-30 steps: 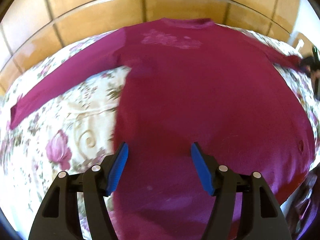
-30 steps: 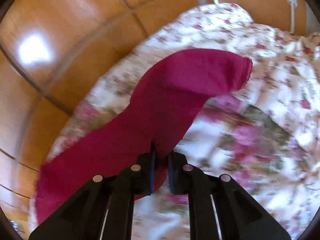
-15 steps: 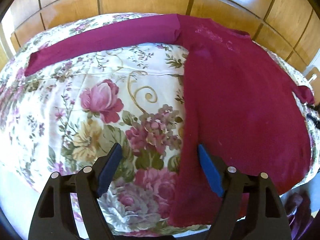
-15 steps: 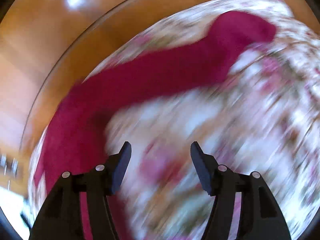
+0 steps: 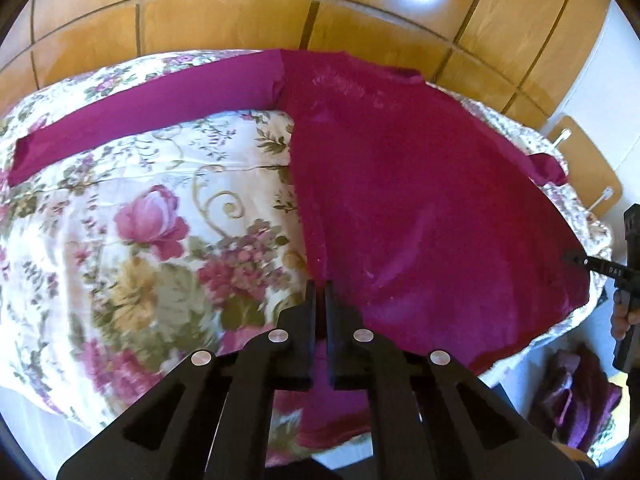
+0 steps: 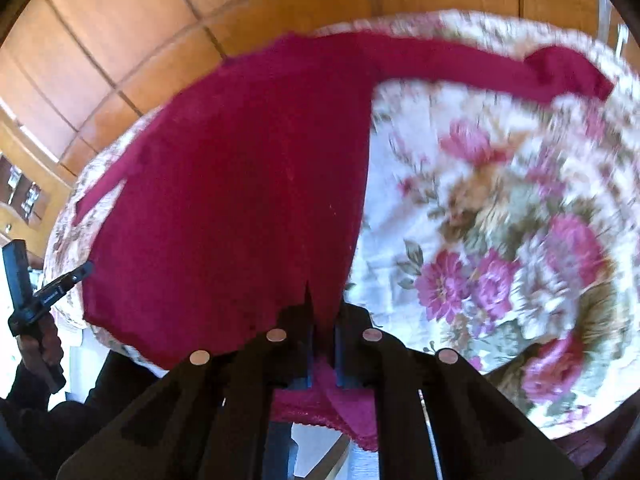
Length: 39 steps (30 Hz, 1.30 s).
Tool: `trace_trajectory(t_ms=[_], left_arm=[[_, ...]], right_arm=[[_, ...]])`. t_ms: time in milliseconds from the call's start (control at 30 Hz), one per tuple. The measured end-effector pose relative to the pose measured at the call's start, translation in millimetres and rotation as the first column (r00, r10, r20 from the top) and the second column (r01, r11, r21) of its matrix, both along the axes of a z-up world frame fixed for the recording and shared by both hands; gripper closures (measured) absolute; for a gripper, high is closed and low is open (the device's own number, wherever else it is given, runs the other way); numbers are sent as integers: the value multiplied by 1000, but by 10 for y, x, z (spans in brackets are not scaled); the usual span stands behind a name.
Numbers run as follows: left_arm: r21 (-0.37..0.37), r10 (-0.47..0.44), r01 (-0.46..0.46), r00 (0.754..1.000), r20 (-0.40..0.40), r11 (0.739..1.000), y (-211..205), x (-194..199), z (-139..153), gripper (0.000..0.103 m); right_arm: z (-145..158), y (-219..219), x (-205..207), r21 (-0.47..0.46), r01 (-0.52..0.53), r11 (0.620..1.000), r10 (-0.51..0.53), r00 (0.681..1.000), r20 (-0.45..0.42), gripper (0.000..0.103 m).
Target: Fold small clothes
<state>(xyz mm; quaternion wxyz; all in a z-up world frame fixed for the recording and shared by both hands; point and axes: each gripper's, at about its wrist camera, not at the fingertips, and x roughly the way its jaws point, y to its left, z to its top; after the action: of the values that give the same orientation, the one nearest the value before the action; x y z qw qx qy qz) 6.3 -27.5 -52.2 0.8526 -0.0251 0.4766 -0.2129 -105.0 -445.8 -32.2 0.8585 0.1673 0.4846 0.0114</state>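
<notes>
A magenta long-sleeved top lies flat, front up, on a floral bedspread, sleeves spread out to both sides. My left gripper is shut on the top's left bottom hem corner. My right gripper is shut on the top at its right bottom hem corner; the lace hem hangs below the fingers. Each gripper shows at the edge of the other's view: the right one in the left wrist view, the left one in the right wrist view.
The bedspread covers a raised surface on a wooden tile floor. More purple cloth lies low at the right, beyond the bed's edge. A wooden board with white cables stands at the far right.
Both grippers were open half a second ago and have closed on the top's bottom hem corners. A second ago the right gripper held the right sleeve, then let go.
</notes>
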Motion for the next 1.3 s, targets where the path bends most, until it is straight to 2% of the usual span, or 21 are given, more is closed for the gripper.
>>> trace_trajectory(t_ms=[100,167,233,300,333,367,400,433,467,500,533,633,733,867,900,933,1100,1200,1300], left_arm=[[4,4,-4,1000,-26,1000,67,-76,-65,101],[32,-2,3,998,-56,999,19,-99,-185,101],[54,3,0,998,-66,999,-12,-113,-232,100],[47,17,-14,998,-54,999,1,-88,-162,100],[36,31,-29,999,-35,999,21,-73,-105,100],[44,50,-50,999,-11,998,33,-45,-46,99],[59,69,-70,998,10,996,49,-17,-4,89],[77,94,-96,995,36,992,62,13,49,72],[88,122,-128,990,77,988,65,55,137,64],[90,139,-149,984,111,985,61,87,215,51],[92,154,-168,978,139,982,60,113,279,43],[126,198,-228,957,212,966,4,221,445,34],[162,234,-279,939,253,947,-43,344,544,34],[190,245,-311,920,305,931,-147,387,621,34],[203,240,-316,914,326,927,-207,399,641,33],[212,236,-318,911,340,924,-255,419,662,27],[217,194,-296,899,393,930,-467,435,774,24],[227,159,-272,895,416,935,-617,452,823,24],[239,116,-239,893,434,941,-778,475,852,24]], right_arm=[[-188,-58,21,-28,26,999,-28,997,-73,97],[-347,-116,3,-41,49,998,-54,991,-123,97],[-438,-94,26,-36,52,998,-57,988,-140,97],[-429,-81,53,-39,49,998,-54,989,-140,94],[-419,-77,82,-33,52,998,-56,988,-141,89],[-402,-88,91,-38,63,997,-68,988,-140,70],[-381,-106,91,-45,75,996,-80,987,-137,58],[-338,-128,96,-54,94,994,-100,987,-123,46],[-294,-140,99,-54,104,993,-109,988,-111,45],[-249,-154,89,-51,115,992,-119,988,-96,45],[-182,-174,86,-52,136,989,-139,988,-74,39],[-56,-204,108,-47,194,980,-196,980,-32,28],[38,-165,189,-1,230,973,-230,973,19,25],[16,57,366,7,186,983,-186,981,49,19],[-17,130,423,6,169,986,-169,985,46,19],[-69,218,481,0,150,989,-150,988,36,17],[-409,405,645,-57,101,993,-103,994,-30,9],[-528,401,630,-36,114,993,-115,993,-23,2],[-559,378,637,-21,111,994,-111,993,-29,2]])
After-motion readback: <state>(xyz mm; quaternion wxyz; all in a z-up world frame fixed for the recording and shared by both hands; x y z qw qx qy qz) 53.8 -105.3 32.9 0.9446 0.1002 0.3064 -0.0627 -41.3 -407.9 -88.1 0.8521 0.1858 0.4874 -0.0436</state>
